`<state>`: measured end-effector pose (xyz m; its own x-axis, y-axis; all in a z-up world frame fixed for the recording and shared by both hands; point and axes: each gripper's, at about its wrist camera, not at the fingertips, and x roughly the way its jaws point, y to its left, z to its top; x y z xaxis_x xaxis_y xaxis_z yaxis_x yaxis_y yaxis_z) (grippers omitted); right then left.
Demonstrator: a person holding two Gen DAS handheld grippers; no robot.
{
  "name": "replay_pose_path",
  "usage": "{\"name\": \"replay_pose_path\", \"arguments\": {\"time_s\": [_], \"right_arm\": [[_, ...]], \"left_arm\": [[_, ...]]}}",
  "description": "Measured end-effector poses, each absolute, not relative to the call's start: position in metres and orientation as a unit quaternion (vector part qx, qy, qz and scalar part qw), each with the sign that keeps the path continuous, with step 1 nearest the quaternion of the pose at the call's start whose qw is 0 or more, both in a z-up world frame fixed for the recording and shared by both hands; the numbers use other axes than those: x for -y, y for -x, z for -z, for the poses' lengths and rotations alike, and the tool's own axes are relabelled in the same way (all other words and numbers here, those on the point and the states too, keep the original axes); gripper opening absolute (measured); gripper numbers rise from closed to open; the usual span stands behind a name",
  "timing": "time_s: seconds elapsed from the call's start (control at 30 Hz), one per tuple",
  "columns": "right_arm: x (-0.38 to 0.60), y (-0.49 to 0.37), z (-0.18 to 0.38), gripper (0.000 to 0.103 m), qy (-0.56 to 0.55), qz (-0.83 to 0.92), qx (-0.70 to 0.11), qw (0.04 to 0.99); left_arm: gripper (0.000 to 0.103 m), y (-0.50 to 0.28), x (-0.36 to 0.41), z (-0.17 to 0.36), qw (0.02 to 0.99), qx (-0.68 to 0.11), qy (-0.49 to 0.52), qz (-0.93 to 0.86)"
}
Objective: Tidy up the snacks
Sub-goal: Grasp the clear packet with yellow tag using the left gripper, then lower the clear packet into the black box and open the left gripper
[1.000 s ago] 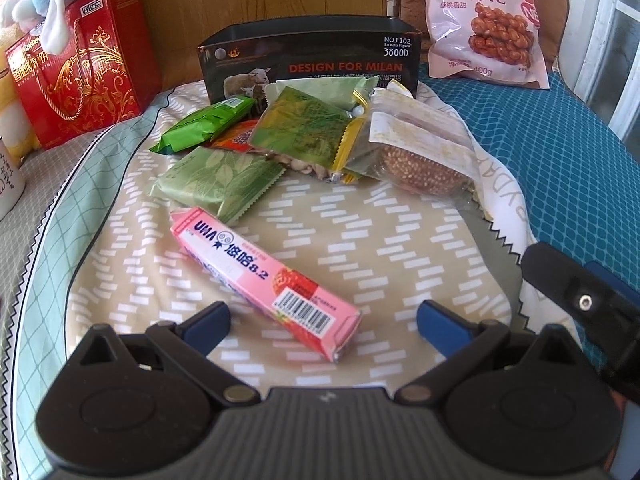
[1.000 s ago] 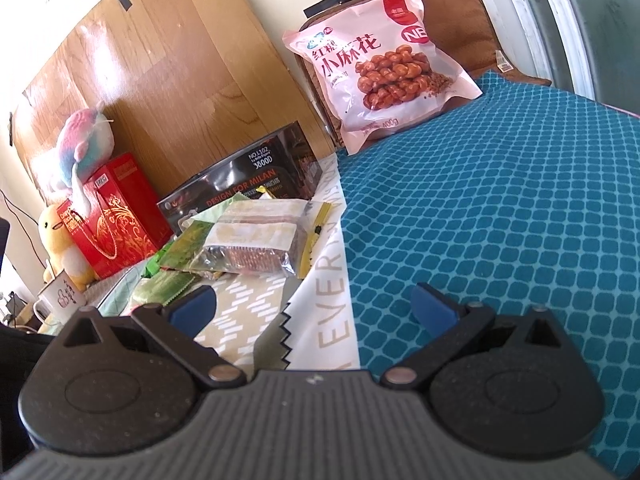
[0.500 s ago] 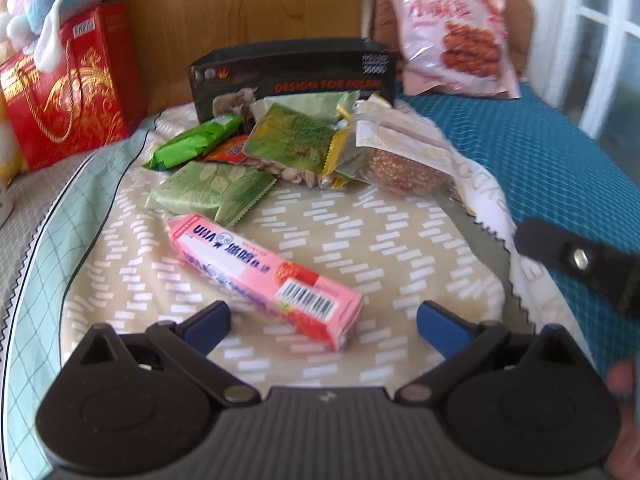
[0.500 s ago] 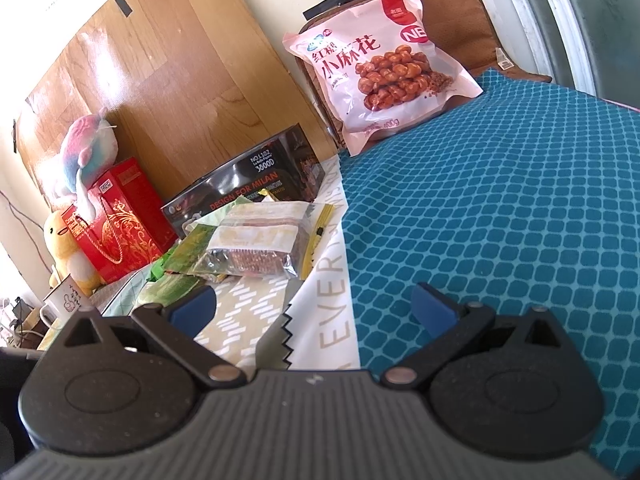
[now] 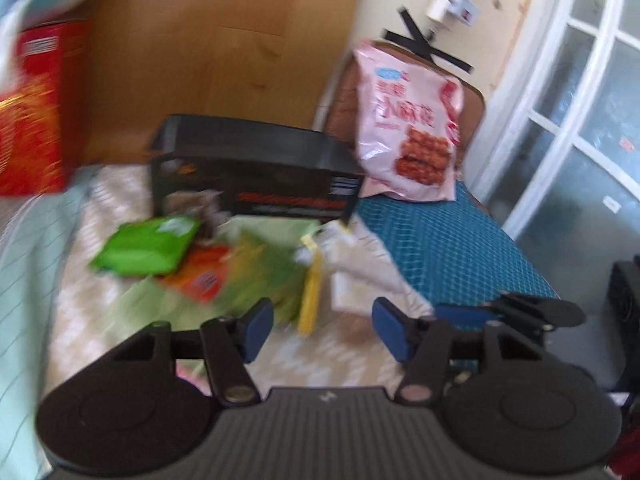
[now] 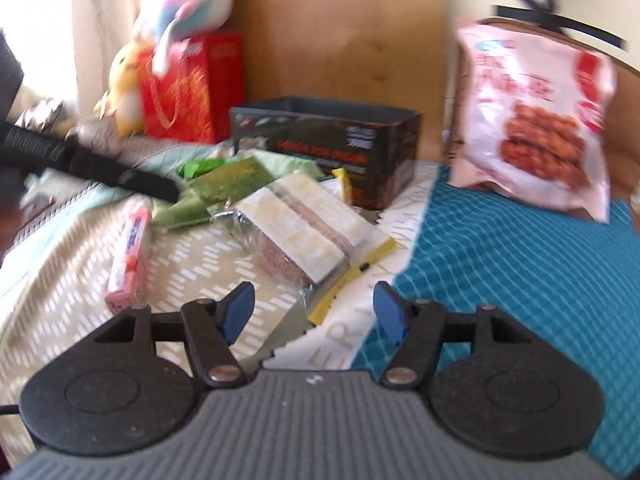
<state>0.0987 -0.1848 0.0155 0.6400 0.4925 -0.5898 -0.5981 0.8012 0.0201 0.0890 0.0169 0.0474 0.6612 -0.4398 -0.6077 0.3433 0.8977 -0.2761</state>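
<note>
A pile of snack packets lies on the patterned cloth (image 6: 200,264) in front of an open black box (image 5: 256,172) (image 6: 332,152). It holds a bright green packet (image 5: 148,246), an orange packet (image 5: 200,276), and clear packs with beige labels (image 6: 296,228). A pink candy box (image 6: 130,256) lies at the left. My left gripper (image 5: 322,332) is open and empty above the near side of the pile. My right gripper (image 6: 314,314) is open and empty just short of the clear packs. Both views are blurred.
A big pink snack bag (image 5: 412,132) (image 6: 536,120) leans at the back right on a teal mat (image 6: 520,264). A red gift bag (image 6: 188,88) and plush toys (image 6: 124,84) stand at the back left. A window (image 5: 580,120) is on the right.
Both grippers have swung forward and turned toward the snack pile. Their jaws have narrowed but stay open. The pink candy box has dropped under the left gripper's view.
</note>
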Motion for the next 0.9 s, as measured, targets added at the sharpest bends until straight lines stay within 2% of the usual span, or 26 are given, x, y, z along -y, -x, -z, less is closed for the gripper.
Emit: {"name": "replay_pose_path", "arguments": {"time_s": [0.1,0.13,0.2,0.27,0.3,0.43,0.57,0.77,0.9], "right_arm": [[0.177,-0.112,-0.006,0.068,0.098,-0.316,-0.309,0.892],[0.176,-0.118,-0.001,0.062,0.094,-0.32,-0.321,0.886],[0.177,-0.117,0.002,0.057,0.089,-0.316,-0.314,0.89],[0.181,-0.111,0.0,0.041,0.084,-0.3,-0.304,0.9],[0.184,-0.109,-0.003,0.04,0.069,-0.301,-0.306,0.901],[0.188,-0.094,-0.032,0.04,0.056,-0.309,-0.265,0.912],[0.172,-0.116,-0.067,0.04,0.072,-0.307,-0.209,0.926],[0.136,-0.213,-0.064,0.04,0.057,-0.297,-0.244,0.921],[0.134,-0.225,-0.062,0.047,0.053,-0.28,-0.237,0.929]], "left_arm": [[0.049,-0.113,0.01,-0.036,0.901,-0.365,0.036,0.23],[0.042,-0.119,0.014,-0.031,0.895,-0.38,0.033,0.23],[0.04,-0.126,0.017,-0.023,0.887,-0.396,0.047,0.233],[0.035,-0.121,0.012,-0.023,0.879,-0.401,0.075,0.244],[0.034,-0.116,0.007,-0.026,0.879,-0.399,0.09,0.246],[0.034,-0.098,-0.003,-0.057,0.899,-0.342,0.092,0.258],[0.036,-0.128,-0.016,-0.087,0.918,-0.298,0.101,0.242],[0.037,-0.221,-0.028,-0.074,0.919,-0.328,0.124,0.179],[0.039,-0.236,-0.042,-0.063,0.922,-0.334,0.13,0.144]]}}
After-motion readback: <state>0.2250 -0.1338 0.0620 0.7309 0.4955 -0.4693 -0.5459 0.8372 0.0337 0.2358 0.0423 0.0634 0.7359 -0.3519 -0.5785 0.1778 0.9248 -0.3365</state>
